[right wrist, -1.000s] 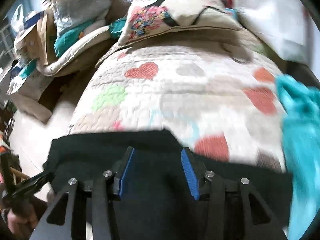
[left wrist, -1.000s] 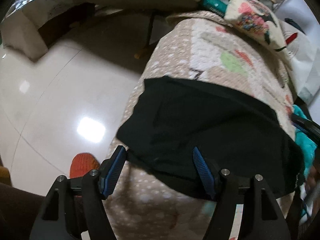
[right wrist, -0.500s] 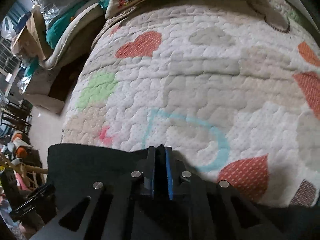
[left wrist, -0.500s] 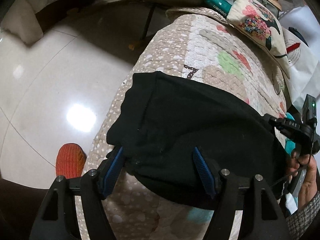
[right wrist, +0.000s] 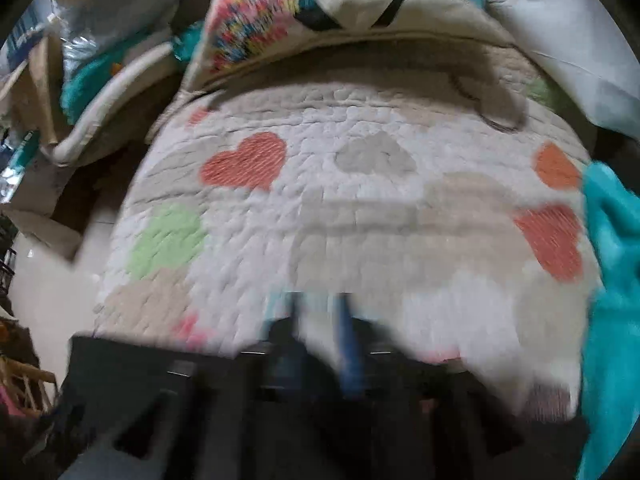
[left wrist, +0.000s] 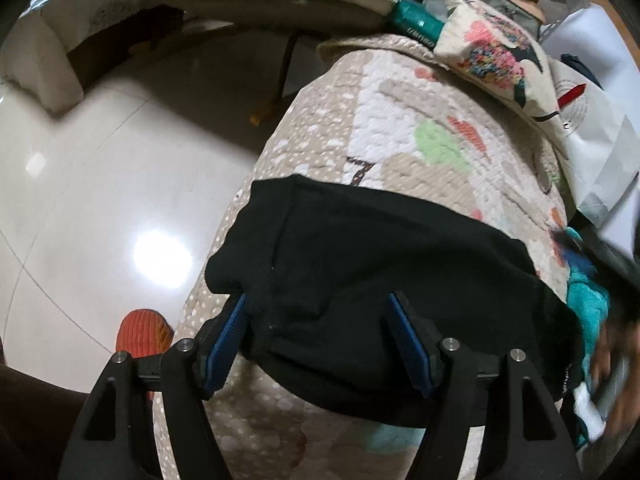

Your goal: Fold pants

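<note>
Left wrist view shows our left gripper point(left wrist: 318, 334) spread wide over the folded black cotton pants point(left wrist: 376, 280) at the patterned quilt's point(left wrist: 400, 148) near edge. Our right gripper point(right wrist: 320, 344) is too blurred to judge. We think little folding remains.

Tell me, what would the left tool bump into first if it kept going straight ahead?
Most likely the black pants. The left tool is open, and the folded cloth already lies between its blue pads on the quilt. Depth is hard to judge through the fisheye.
</note>
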